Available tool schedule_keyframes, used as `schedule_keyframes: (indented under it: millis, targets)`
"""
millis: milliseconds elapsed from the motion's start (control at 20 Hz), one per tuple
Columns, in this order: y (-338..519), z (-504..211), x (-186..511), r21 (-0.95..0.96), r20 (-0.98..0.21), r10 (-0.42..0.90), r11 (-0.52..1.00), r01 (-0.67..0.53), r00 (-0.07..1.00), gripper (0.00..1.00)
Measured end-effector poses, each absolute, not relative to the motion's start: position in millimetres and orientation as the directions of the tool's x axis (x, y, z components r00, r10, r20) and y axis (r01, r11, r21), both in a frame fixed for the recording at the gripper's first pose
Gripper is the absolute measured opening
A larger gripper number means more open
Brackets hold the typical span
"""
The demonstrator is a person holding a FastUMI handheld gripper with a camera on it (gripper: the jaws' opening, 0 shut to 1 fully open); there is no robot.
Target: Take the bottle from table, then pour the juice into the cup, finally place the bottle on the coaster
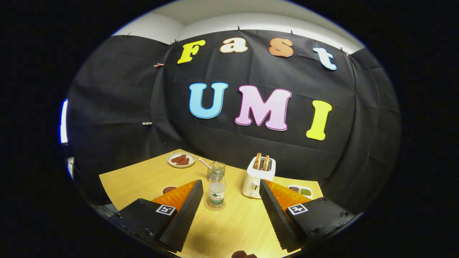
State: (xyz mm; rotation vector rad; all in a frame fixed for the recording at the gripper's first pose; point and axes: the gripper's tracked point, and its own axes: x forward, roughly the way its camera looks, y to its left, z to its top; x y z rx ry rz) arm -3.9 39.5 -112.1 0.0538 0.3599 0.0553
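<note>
- Both fingers of the gripper are spread wide apart with nothing between their pads; they hang above the wooden table, clear of everything on it
- just ahead of the fingers, nearer the left one, a clear plastic water bottle stands upright; it has a green-and-white label and a pale cap; whether liquid is inside cannot be told
- the bottle sits on a round coaster, whose rim shows around the bottle's base; neither finger touches bottle or coaster
- directly behind the bottle stands a glass cup with a gridded surface; a pink-and-white straw lies on the table just beside it, toward the plate; whether bottle and cup touch cannot be told
- ahead of the right finger, a white toaster stands upright with two slices of toast sticking up out of its slots; it is apart from the bottle
- beyond the right finger, beside the toaster, a small white tray holds two compartments, one with dark grains, one with green ones
- at the table's far corner, well beyond the left finger, a white plate carries two reddish-brown pieces of food
- partly hidden behind the left finger's tip sits a small dish with a dark red inside
- near the table's closest edge, between the fingers' bases, a dark reddish object peeks in; too little shows to name it
</note>
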Motion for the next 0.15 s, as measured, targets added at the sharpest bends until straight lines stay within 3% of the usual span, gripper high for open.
schedule_keyframes:
  millis: [150]
  targets:
    - [33.8,-109.4,-8.2,0.049,-0.352,0.044,0.998,-0.028,0.935,0.97]
